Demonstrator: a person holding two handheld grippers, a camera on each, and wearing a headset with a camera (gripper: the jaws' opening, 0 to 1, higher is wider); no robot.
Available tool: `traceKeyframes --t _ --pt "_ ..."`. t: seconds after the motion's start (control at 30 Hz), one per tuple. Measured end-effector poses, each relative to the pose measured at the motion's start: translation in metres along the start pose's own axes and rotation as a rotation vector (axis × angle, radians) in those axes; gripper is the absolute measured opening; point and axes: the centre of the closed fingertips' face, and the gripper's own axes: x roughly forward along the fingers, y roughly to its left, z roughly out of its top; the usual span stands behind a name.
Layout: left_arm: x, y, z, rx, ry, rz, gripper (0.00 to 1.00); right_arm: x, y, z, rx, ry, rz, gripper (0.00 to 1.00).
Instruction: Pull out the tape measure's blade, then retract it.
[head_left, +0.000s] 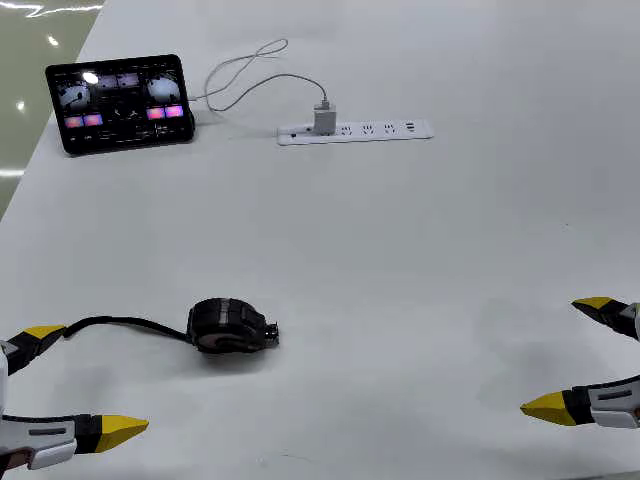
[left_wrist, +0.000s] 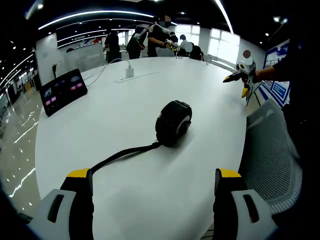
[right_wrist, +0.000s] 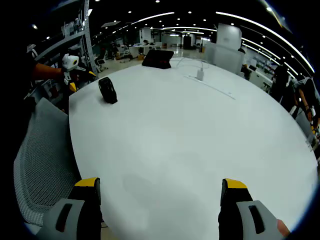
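Seeing the tape measure (head_left: 228, 326) lying on the white table (head_left: 420, 260), left of centre on my near side. Its black strap (head_left: 120, 323) is trailing toward the left gripper (head_left: 97, 378) and ending right at one jaw tip; I can't tell if it's touching. Left gripper is sitting released, jaws spread, with the case just ahead and apart. Right gripper (head_left: 558, 355) is hovering well off to the right, also spread wide. Tablet (head_left: 118, 102) and power strip (head_left: 355, 131) are sitting at the far side.

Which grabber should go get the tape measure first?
Left, probably. The left gripper is open right beside the tape measure, its strap nearly at one jaw. The right gripper is far across the table.
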Motion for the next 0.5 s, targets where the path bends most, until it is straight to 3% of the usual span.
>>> traceKeyframes --t 0.5 --pt "-0.0005 0.0074 0.0031 0.010 0.001 0.004 0.99 0.0006 -0.0013 -0.0001 0.000 0.001 -0.005 0.99"
